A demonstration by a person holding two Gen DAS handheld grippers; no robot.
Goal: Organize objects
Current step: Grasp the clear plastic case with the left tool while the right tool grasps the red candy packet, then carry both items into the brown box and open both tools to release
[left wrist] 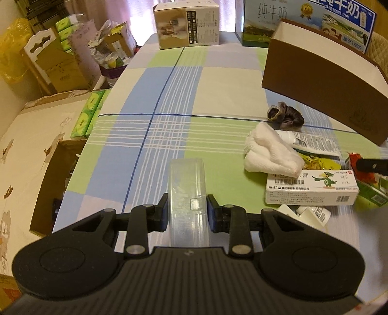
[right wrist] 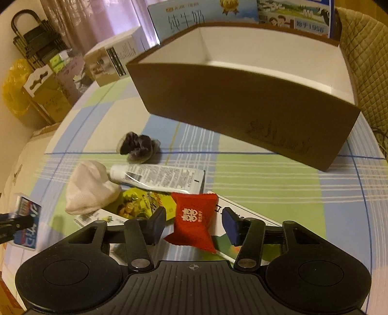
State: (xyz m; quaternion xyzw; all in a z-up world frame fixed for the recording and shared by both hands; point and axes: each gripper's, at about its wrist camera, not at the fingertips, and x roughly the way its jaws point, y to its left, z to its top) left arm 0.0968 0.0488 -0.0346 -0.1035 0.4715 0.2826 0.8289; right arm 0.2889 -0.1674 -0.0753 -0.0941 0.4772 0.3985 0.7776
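Left gripper: fingers pinching a clear, long rectangular plastic case by its two long sides; the case juts forward past the fingertips, above the table.
Right gripper: fingers part-spread around a red pillow-shaped sachet with a white emblem. A gap shows on the right side; contact on the left cannot be told. The sachet lies on top of the clutter.
Table: covered with a checked cloth in blue, green and cream; its left half is bare cloth.
Brown cardboard box with white inside: open at the top, standing at the far right of the table, beyond the clutter.
Dark crumpled hair scrunchie: on the cloth just before the box, apart from it.
White folded towel: near the scrunchie, resting on one end of a white tube with fine print.
Yellow-green snack packet: partly under the towel and tube.
White carton with a green parrot picture: nearest edge of the pile in the left wrist view, its top left corner under the towel.
Background: a beige printed carton and blue-and-white milk cartons at the far edge of the table.
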